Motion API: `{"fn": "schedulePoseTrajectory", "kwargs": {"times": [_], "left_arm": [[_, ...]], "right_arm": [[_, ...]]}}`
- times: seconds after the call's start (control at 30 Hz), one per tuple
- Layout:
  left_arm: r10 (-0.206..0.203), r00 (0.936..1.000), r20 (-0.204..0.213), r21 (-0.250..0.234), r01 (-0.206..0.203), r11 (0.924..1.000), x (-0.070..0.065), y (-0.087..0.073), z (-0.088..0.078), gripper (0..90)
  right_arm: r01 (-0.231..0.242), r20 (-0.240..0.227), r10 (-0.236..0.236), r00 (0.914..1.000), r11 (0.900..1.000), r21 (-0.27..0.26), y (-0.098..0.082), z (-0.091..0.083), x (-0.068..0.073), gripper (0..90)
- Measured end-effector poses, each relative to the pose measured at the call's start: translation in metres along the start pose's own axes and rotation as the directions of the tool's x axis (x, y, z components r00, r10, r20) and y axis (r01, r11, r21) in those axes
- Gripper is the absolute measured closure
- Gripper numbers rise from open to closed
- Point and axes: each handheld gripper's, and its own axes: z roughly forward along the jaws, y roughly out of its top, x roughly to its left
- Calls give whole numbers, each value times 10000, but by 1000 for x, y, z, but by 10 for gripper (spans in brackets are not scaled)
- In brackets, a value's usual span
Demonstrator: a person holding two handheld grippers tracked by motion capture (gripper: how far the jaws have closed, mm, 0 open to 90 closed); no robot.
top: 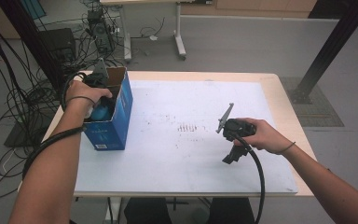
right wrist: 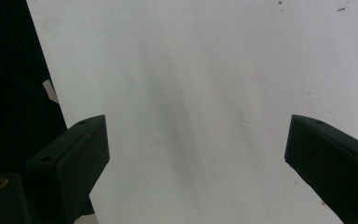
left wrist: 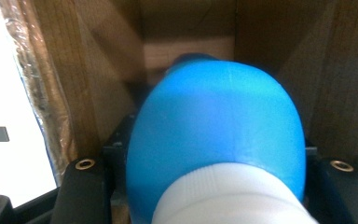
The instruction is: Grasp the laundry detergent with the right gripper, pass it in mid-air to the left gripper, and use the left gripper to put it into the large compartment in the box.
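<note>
Two grippers on show, so we go left to right. At about 9 o'clock on the table [top: 279, 93] we see a blue box [top: 116, 122], upright, top flaps open, standing on the white sheet [top: 191, 154] near the table's left edge. We see the left hand [top: 85, 95] over the box mouth, with the left gripper [top: 99, 95] pointing down into it. We see a blue bottle [top: 101, 112] between hand and box wall in the high view, partly hidden by the wrist.

We check the left gripper view: the bottle [left wrist: 216, 135] sits between the two black jaws, blue rounded body toward the box floor, white ribbed cap [left wrist: 228, 198] nearest the camera at 6 o'clock. We read the jaws as clamped on the bottle, one on each flank. We see brown cardboard walls [left wrist: 74, 70] all round, so the bottle is inside the box. We cannot tell whether it touches the bottom.

We move right. At about 3 o'clock on the sheet, well apart from the box, we see the right hand [top: 263, 135] holding the right gripper [top: 230, 156], nose tilted down toward 7 o'clock, its grey plate [top: 224, 117] sticking up at 11 o'clock. We note its cable [top: 260, 182] trailing off toward 6 o'clock.

In the right gripper view we see that gripper [right wrist: 196, 154] with jaws wide apart, nothing between them, plain white sheet [right wrist: 205, 93] behind. We see a dark strip [right wrist: 9, 93] at 9 o'clock there, beyond the sheet's edge.
</note>
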Motion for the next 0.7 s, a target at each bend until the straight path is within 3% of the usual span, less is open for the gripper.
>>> {"fn": "schedulePoseTrajectory", "kwargs": {"times": [0.7], "left_arm": [[45, 10000, 58, 55, -46, 10000, 0, 0, 0, 378]], "right_arm": [[11, -46, -11, 10000, 10000, -2, 0, 0, -2, 58]]}}
